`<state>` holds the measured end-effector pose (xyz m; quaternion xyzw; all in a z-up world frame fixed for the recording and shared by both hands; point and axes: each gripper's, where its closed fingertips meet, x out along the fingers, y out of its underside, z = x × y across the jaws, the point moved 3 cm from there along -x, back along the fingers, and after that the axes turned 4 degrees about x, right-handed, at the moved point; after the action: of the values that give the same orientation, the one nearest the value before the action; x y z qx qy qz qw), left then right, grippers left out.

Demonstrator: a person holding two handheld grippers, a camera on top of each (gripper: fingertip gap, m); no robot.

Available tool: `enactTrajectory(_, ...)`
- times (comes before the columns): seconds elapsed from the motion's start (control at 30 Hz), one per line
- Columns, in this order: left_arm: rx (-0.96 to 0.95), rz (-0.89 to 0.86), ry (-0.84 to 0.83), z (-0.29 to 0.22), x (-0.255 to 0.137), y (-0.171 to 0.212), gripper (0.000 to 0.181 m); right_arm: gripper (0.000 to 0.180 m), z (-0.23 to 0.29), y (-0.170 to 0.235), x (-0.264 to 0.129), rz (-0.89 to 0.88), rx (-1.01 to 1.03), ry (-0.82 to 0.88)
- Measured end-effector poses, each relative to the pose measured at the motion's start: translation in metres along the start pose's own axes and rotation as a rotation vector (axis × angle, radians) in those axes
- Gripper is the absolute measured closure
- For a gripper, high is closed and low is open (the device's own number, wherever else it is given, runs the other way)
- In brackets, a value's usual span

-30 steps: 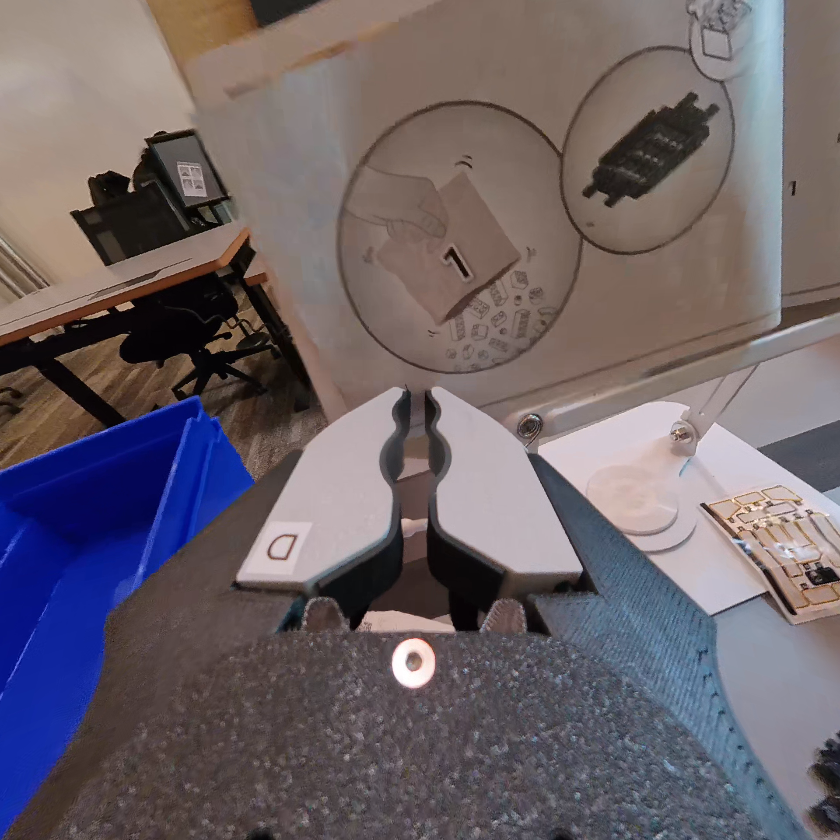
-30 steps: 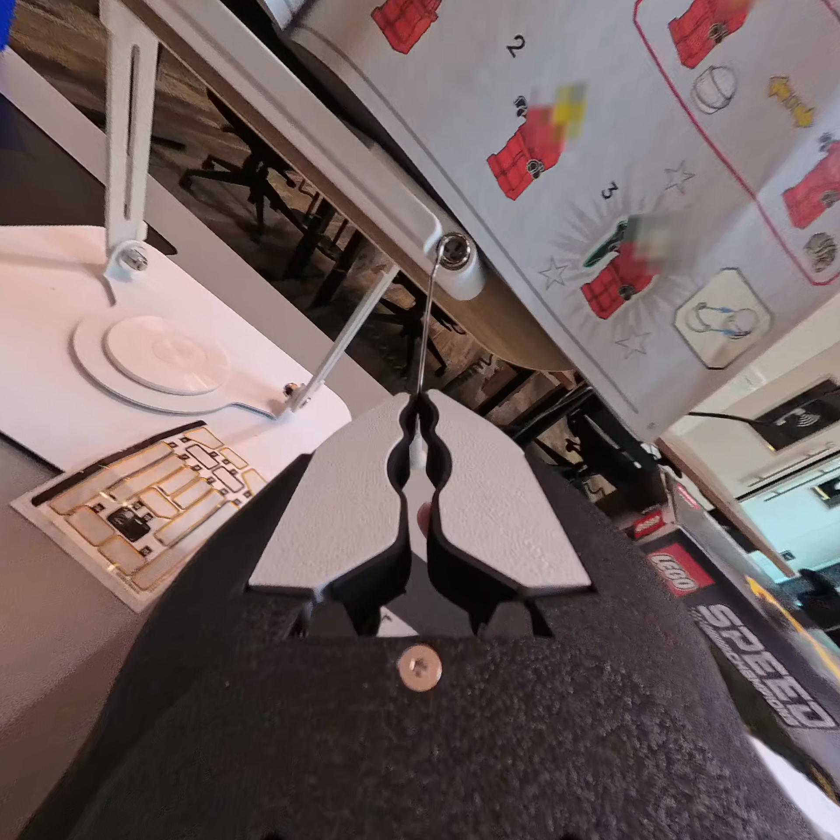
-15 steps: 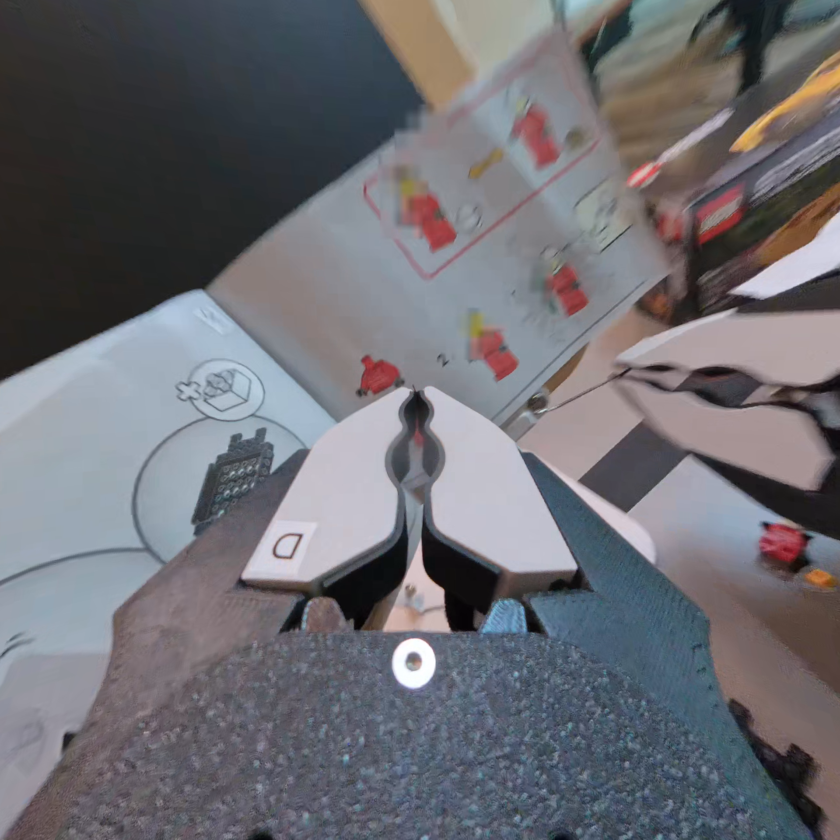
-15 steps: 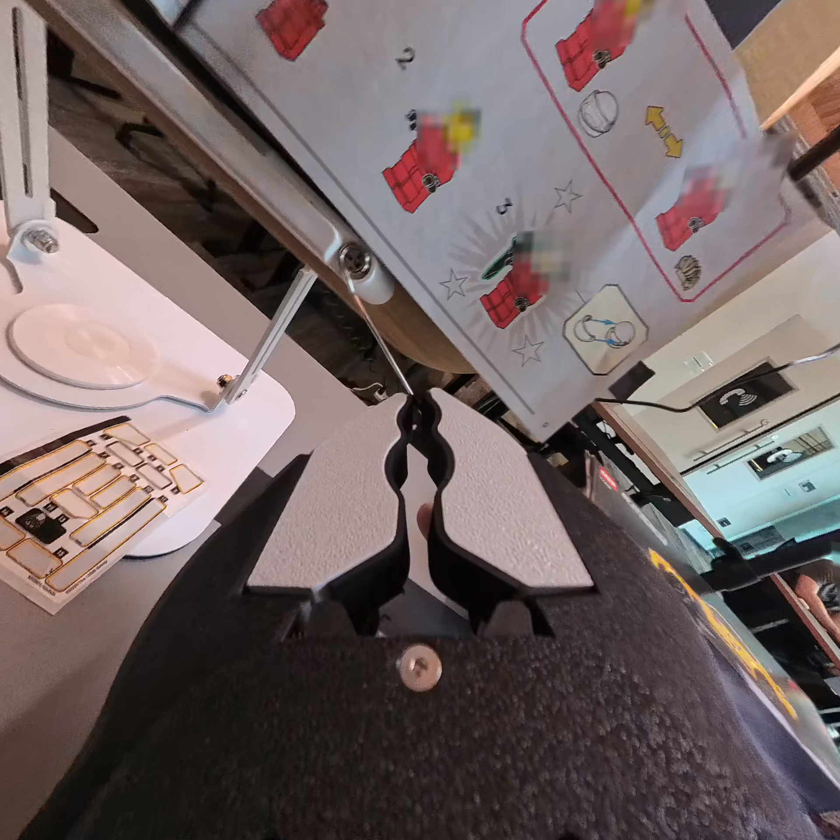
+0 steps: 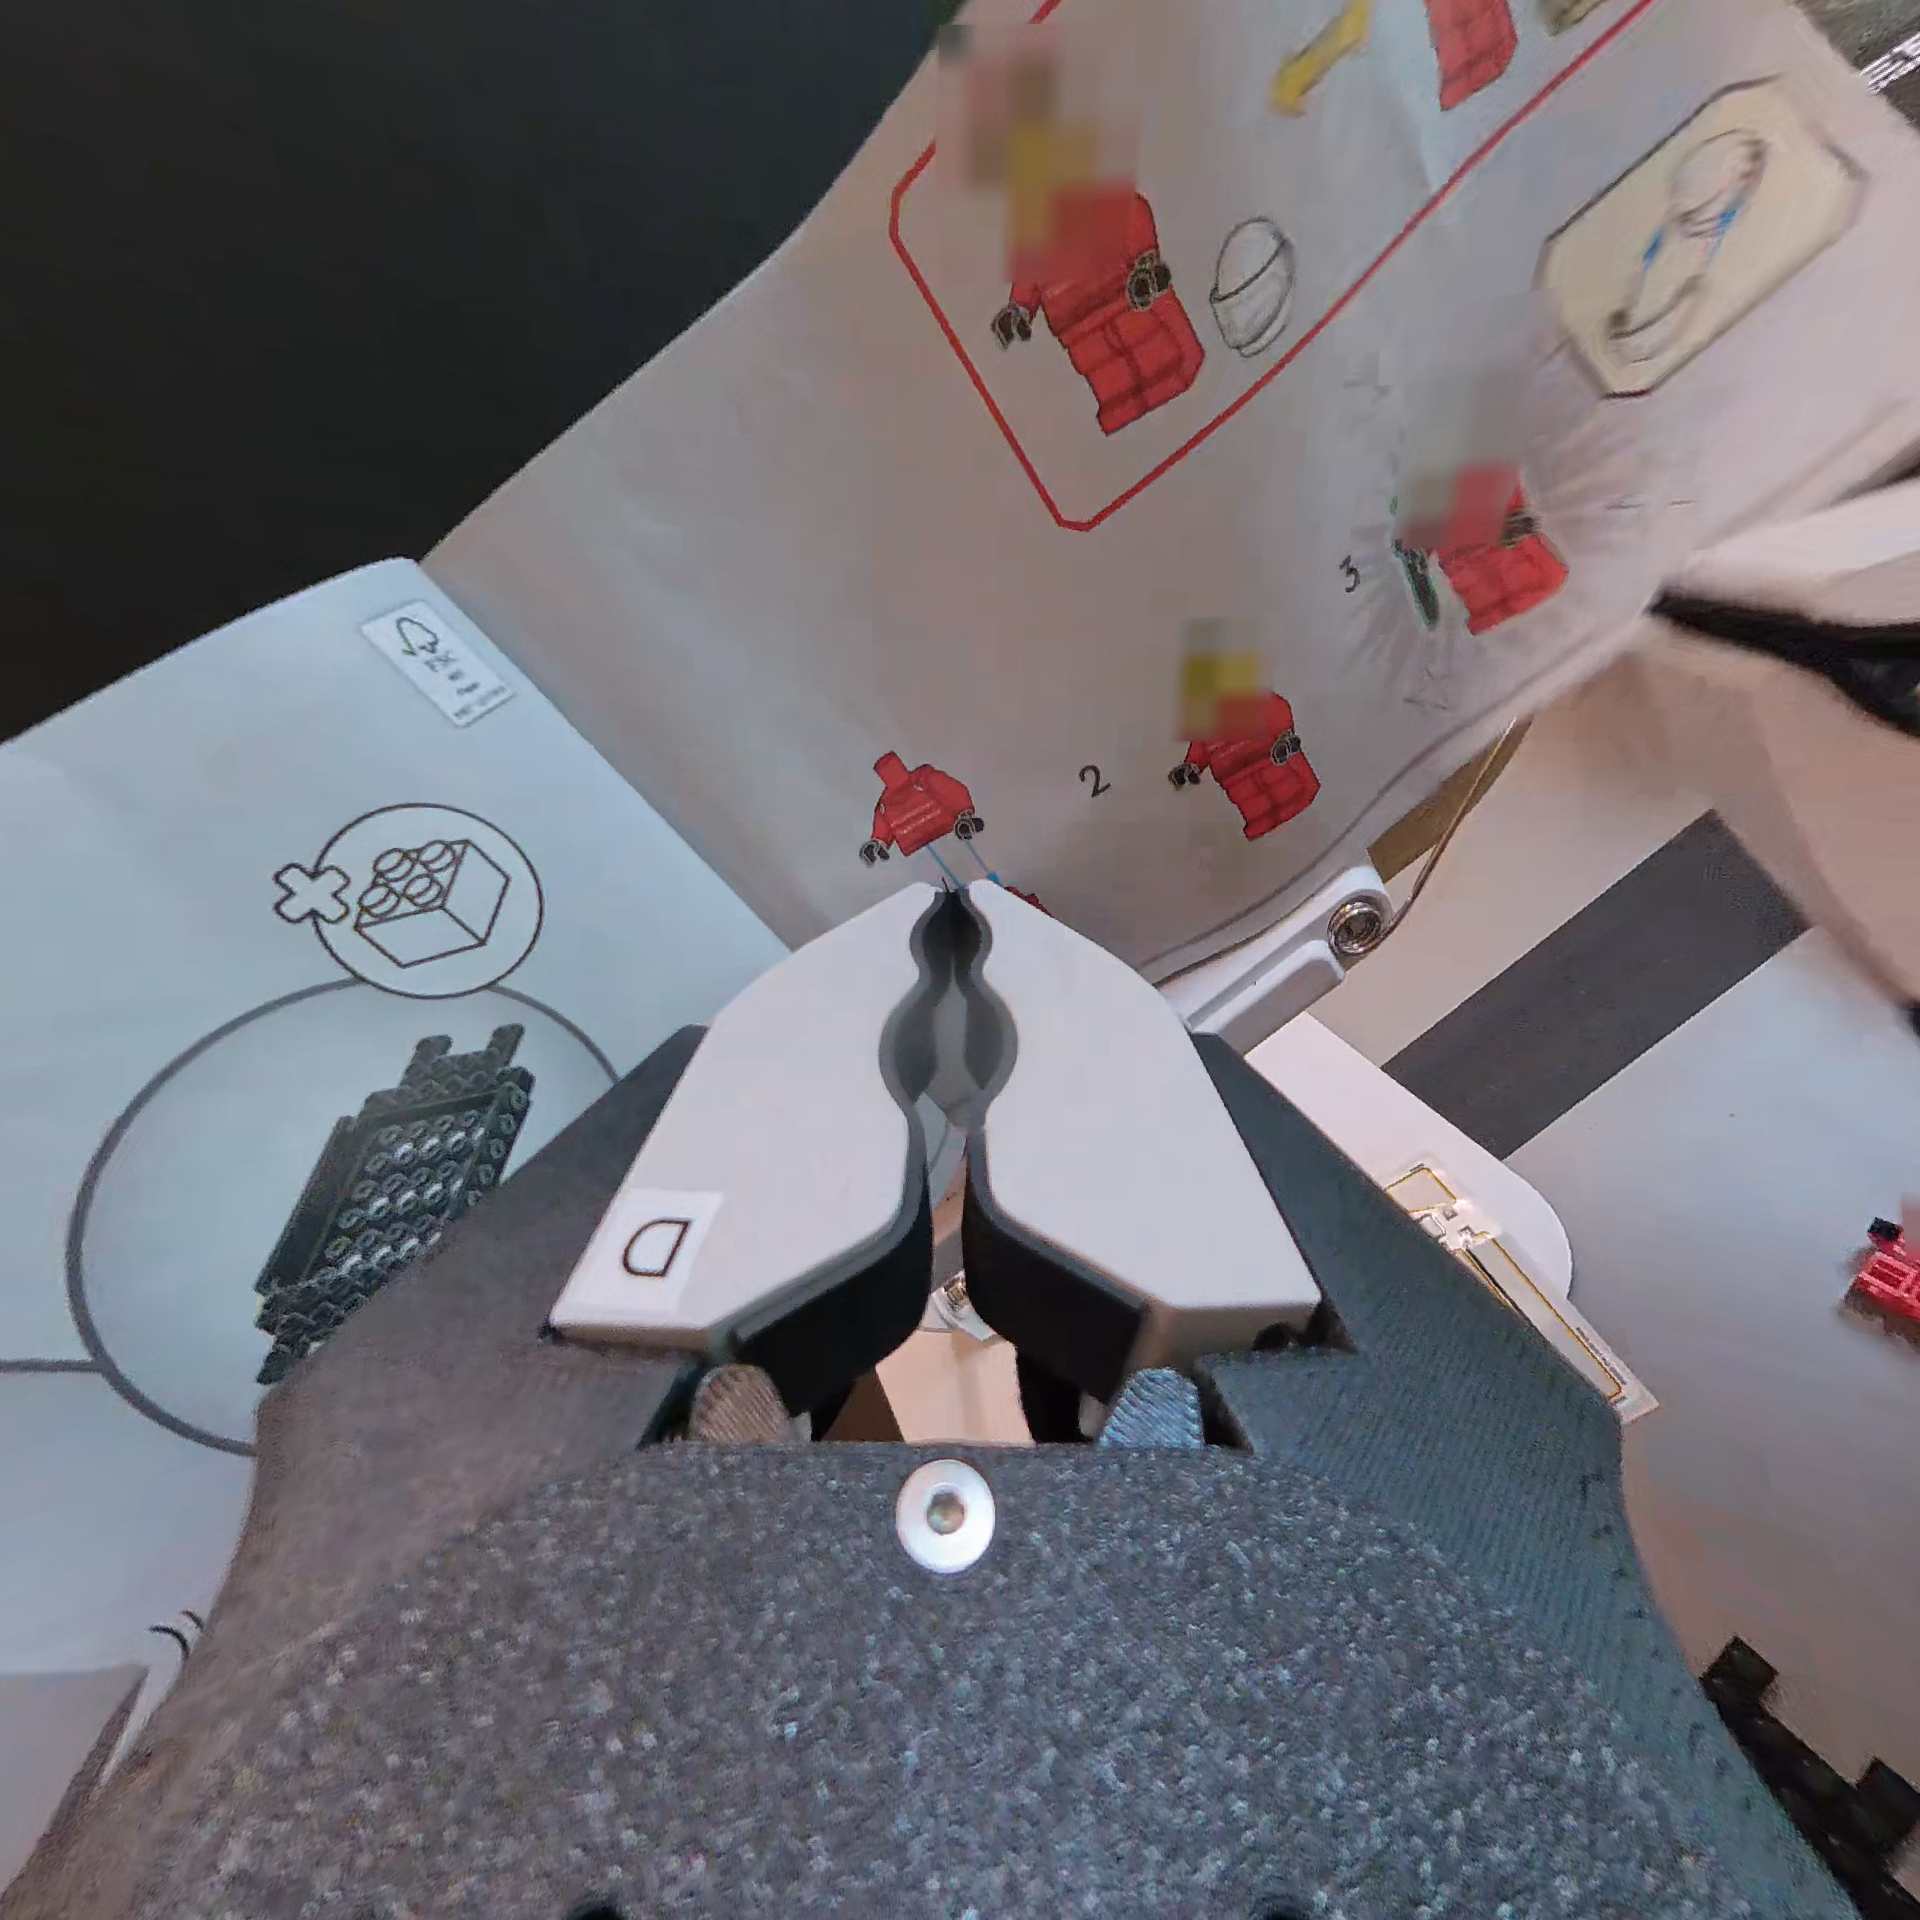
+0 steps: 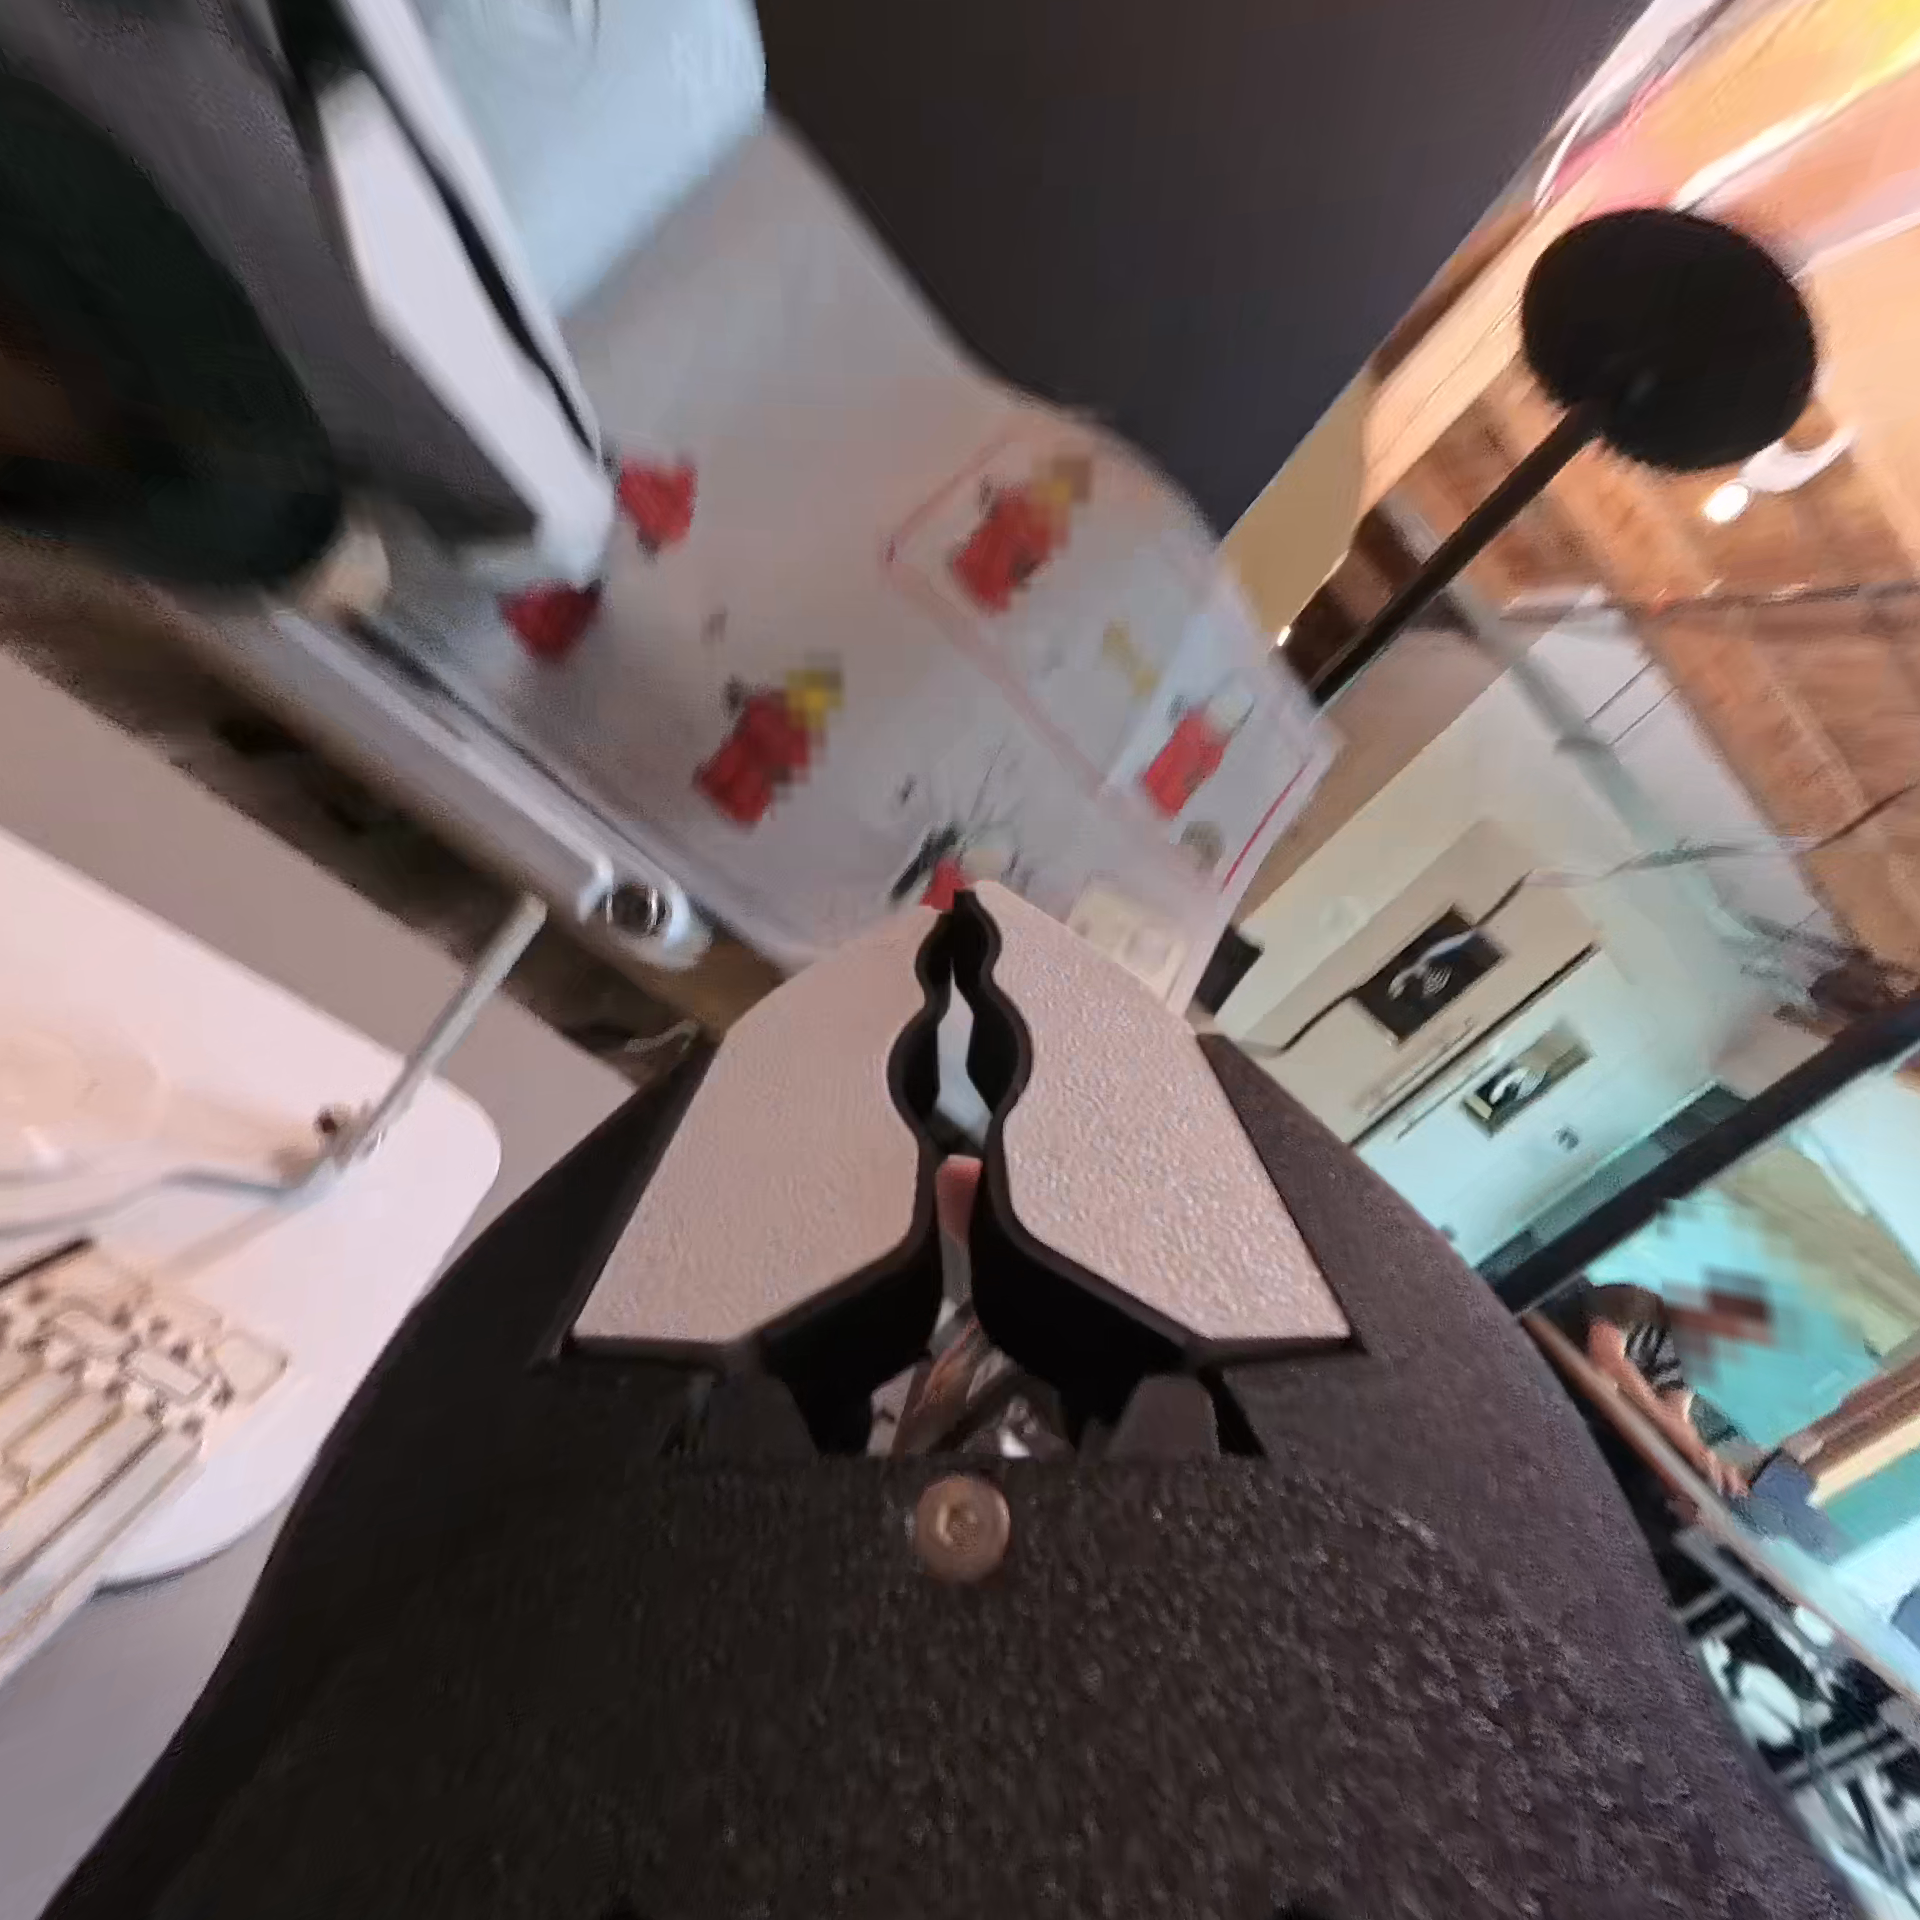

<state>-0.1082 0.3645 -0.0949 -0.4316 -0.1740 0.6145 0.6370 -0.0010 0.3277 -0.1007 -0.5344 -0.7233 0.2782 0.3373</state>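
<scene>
The left gripper (image 5: 954,894), fingers together, pointed at an open instruction booklet (image 5: 810,582) on a white stand (image 5: 1278,961). The right gripper (image 6: 956,902), fingers likewise together, faced the same booklet.

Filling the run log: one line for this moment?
left claw: shut, at open white instruction booklet | right claw: shut, empty | white metal book stand: holds booklet

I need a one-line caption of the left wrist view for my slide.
Left gripper, jaws shut, points at an open instruction booklet propped on a white stand; a red brick piece lies at right.
</scene>
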Motion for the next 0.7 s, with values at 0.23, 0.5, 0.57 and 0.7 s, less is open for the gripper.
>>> enactTrajectory(0.23, -0.055, -0.016, 0.033, 0.001, 0.002, 0.000, 0.181, 0.173, 0.000, -0.032, -0.009, 0.010, 0.108, -0.113)
enactTrajectory(0.5, -0.058, -0.057, -0.017, -0.001, 0.002, 0.001, 0.181, 0.125, 0.029, 0.054, -0.018, 0.200, 1.059, -0.327)
enactTrajectory(0.57, -0.072, -0.064, -0.019, -0.001, 0.002, 0.002, 0.181, 0.122, 0.026, 0.048, -0.008, 0.179, 1.307, -0.369)
enactTrajectory(0.7, -0.116, -0.077, -0.035, 0.000, 0.004, 0.002, 0.181, 0.137, 0.032, 0.021, 0.007, 0.174, 1.359, -0.385)
